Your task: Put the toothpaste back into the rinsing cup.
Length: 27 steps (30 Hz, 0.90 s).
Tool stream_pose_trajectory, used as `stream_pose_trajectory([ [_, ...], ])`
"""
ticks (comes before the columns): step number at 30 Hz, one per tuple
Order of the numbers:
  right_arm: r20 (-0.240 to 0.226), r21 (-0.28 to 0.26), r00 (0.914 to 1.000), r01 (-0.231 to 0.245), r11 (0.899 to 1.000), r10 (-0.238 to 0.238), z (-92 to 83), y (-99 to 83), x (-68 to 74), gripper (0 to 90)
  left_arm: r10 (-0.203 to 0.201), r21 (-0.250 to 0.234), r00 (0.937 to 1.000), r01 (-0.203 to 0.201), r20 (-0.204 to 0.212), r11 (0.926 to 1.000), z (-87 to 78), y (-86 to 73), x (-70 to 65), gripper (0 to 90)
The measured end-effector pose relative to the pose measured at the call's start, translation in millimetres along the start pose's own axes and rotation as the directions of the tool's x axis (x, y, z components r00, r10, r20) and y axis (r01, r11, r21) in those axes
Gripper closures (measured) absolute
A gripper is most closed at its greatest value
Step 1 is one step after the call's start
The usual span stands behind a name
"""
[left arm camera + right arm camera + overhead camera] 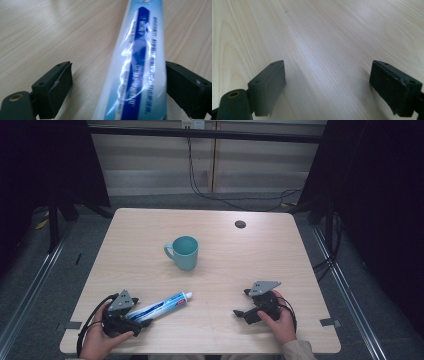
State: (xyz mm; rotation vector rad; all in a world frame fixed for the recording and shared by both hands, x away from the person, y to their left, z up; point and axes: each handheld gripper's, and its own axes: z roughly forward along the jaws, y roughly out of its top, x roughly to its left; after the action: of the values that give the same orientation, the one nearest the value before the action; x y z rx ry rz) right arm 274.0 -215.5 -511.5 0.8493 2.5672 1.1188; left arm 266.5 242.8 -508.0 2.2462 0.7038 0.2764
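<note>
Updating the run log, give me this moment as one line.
left gripper: open, jaws either side of toothpaste tube | right gripper: open, over bare table | mug: upright, untouched

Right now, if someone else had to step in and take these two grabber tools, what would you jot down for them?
Left gripper: open, jaws on either side of the toothpaste tube. In the left gripper view one jaw is at the tube's edge and the other stands clear of it, so it is not clamped yet.
Right gripper: open, holding nothing, low over bare table at the near right.
Things: the tube lies flat near the front edge, cap end pointing toward the middle. The teal mug stands upright mid-table, handle to the left.
Done: left gripper lined up on the tube.
Left: probably close on the tube and lift it, perhaps toward the mug.
</note>
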Motion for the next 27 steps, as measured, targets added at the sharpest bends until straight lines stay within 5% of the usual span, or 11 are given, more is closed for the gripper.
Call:
stream_pose_trajectory([
  [21, -0.001, 0.0, 1.0, 0.0, 1.0, 0.0, -0.1, 0.0, 0.0, 12.9, -0.017, 0.004, 0.9998, 0.017, -0.013, 0.9998, -1.6, -1.1, -1.6, 10.3],
  [27, -0.001, 0.0, 1.0, 0.0, 1.0, 0.0, 0.0, 0.0, 0.0, 12.8, -0.013, 0.061, 0.9999, 0.013, -0.004, 0.998, -3.8, 5.4, -4.7, 15.1],
])
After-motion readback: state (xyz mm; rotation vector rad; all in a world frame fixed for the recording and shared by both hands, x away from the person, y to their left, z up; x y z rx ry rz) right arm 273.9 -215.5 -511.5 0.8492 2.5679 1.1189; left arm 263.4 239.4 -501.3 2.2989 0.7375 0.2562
